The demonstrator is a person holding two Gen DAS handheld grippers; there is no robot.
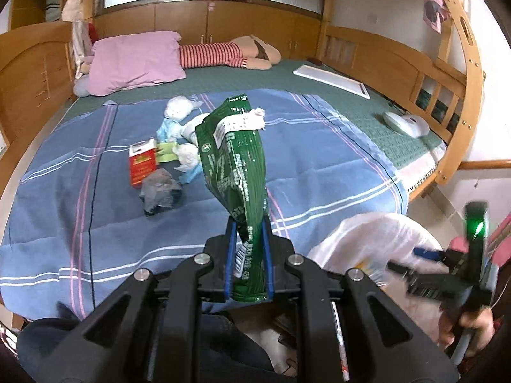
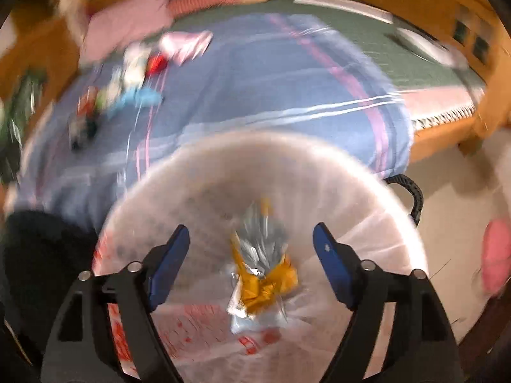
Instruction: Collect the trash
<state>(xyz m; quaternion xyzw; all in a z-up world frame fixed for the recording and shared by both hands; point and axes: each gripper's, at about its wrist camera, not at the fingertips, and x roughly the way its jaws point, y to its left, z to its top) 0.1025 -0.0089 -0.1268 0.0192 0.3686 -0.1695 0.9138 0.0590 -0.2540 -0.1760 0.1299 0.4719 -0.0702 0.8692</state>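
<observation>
Between the pads of the left gripper [image 1: 249, 255], clamped tight: a green snack bag [image 1: 236, 166], standing upright over the blue striped sheet [image 1: 319, 172]. At four o'clock, blurred, the right gripper [image 1: 412, 261] over a white trash bag [image 1: 367, 236]. Seen from the right wrist: right gripper [image 2: 250, 249] spread wide, nothing between the jaws; beneath, a gold and silver wrapper [image 2: 262, 274] inside the white bag. Farther, at ten o'clock: a grey wad [image 1: 159, 191], a red box [image 1: 142, 166], white tissues [image 1: 180, 108]. Beyond, a pink pillow [image 1: 134, 60].
</observation>
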